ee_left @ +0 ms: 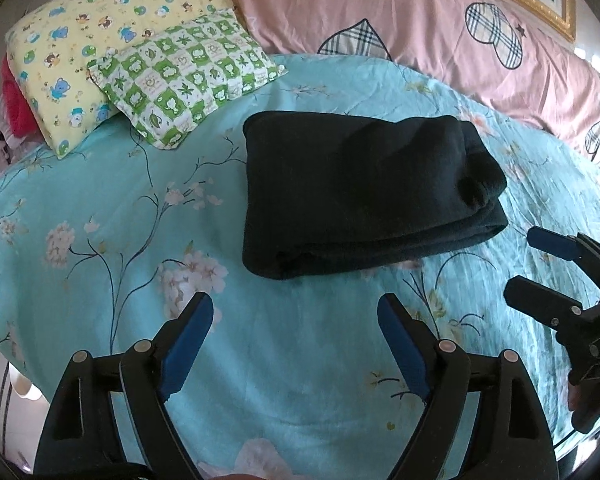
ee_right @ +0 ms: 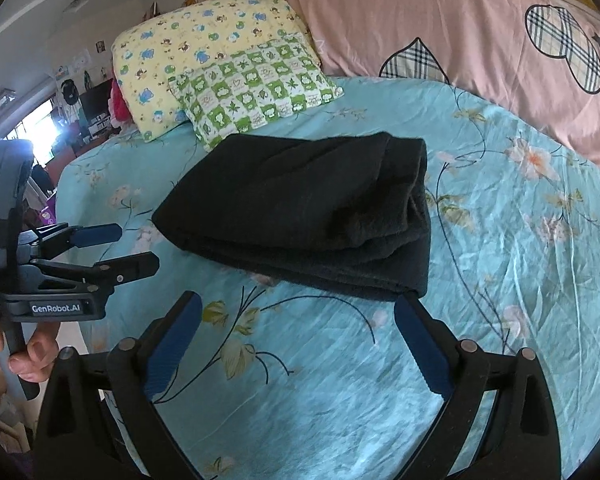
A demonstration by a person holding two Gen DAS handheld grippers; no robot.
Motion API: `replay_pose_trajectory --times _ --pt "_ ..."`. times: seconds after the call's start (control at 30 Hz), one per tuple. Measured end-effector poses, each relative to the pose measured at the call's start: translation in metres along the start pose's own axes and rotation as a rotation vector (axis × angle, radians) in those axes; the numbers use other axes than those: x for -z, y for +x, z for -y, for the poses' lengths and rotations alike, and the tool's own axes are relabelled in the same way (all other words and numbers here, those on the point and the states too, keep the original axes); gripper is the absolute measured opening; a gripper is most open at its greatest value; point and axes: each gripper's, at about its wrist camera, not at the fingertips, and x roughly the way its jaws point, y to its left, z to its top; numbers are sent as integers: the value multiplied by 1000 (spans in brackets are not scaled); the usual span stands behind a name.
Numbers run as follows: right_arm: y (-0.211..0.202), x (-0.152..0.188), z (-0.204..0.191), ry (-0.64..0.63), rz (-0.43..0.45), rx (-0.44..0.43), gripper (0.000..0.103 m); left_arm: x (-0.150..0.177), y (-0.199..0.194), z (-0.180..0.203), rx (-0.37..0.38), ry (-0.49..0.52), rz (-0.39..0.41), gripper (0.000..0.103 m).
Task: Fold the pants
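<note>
The black pants (ee_left: pixel 352 188) lie folded into a thick rectangular stack on the turquoise floral bedsheet (ee_left: pixel 120 208); they also show in the right wrist view (ee_right: pixel 308 212). My left gripper (ee_left: pixel 296 308) is open and empty, a short way in front of the stack's near edge. My right gripper (ee_right: pixel 298 308) is open and empty, its right fingertip just short of the stack's near right corner. The right gripper also shows in the left wrist view (ee_left: pixel 526 264), open, right of the pants. The left gripper shows in the right wrist view (ee_right: pixel 136 246), open, left of the pants.
A yellow bear-print pillow (ee_left: pixel 80 40) and a green checked pillow (ee_left: pixel 188 76) lie behind the pants to the left. A pink duvet (ee_left: pixel 420 24) with plaid hearts runs along the back. The bed's edge falls off at the left (ee_right: pixel 66 176).
</note>
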Motion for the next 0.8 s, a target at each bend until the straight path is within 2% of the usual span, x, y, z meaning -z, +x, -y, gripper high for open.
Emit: replay_pose_trajectory --times 0.5,0.8 --pt "3 5 -6 -8 39 8 97 4 1 -1 23 1 47 86" --pt "7 4 -8 -3 43 2 97 4 4 0 24 11 45 87"
